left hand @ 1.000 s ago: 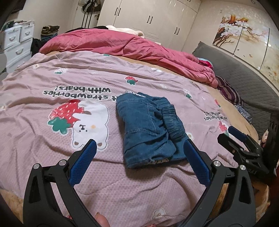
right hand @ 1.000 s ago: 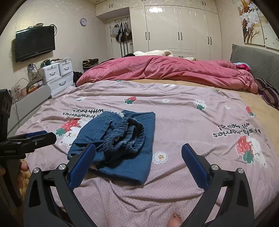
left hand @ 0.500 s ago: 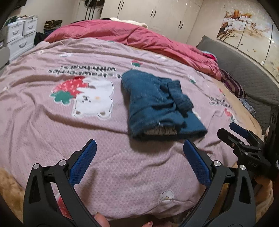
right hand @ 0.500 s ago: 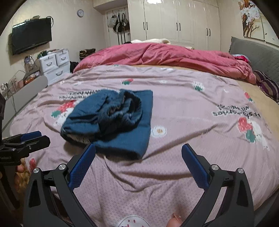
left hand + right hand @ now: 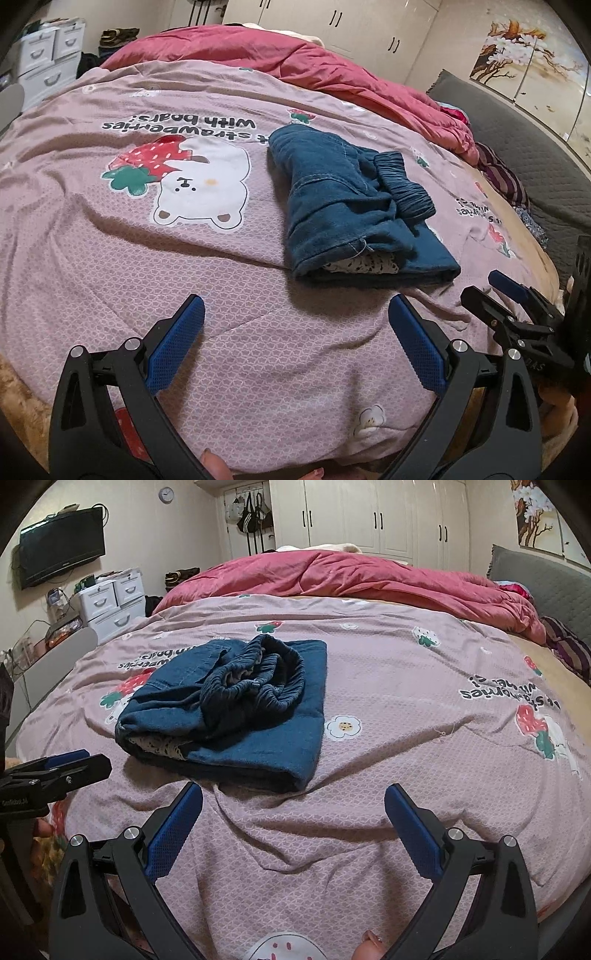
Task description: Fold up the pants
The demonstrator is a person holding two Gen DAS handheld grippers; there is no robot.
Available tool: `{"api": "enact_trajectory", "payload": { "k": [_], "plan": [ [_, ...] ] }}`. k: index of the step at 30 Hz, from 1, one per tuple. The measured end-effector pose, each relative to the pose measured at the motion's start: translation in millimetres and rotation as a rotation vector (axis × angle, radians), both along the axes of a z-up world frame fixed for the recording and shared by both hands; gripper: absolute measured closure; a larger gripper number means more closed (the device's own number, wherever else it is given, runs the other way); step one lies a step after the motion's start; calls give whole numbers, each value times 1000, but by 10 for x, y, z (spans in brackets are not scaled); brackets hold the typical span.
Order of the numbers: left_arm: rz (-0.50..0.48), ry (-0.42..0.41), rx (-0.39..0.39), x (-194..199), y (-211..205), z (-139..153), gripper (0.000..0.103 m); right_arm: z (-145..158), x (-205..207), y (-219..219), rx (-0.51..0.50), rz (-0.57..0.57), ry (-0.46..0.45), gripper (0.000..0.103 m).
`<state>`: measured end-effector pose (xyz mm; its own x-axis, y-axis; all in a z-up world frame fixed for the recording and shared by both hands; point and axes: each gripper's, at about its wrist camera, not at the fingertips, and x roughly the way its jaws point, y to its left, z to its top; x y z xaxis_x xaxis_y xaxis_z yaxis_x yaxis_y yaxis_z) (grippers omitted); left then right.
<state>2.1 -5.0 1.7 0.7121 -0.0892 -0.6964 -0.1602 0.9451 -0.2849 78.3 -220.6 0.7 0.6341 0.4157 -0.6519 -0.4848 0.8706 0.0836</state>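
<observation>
Left tongs (image 5: 295, 332), right tongs (image 5: 293, 819) wide, empty, hovering near folded pants (image 5: 236, 701).

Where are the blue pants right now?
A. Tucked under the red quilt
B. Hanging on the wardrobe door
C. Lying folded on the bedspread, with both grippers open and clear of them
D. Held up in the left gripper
C: the pants lie folded on the bedspread, ahead of the open left gripper and open right gripper.

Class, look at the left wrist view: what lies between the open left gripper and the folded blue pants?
Only bare pink bedspread, slightly wrinkled, lies between the left gripper and the folded pants; the left wrist view shows it.
</observation>
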Motion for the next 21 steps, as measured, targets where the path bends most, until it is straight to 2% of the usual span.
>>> {"api": "enact_trajectory", "payload": {
  "k": [21],
  "plan": [
    [-4, 0, 0, 1, -13, 3, 9, 23, 28, -42, 4, -13, 5, 5]
  ]
}}
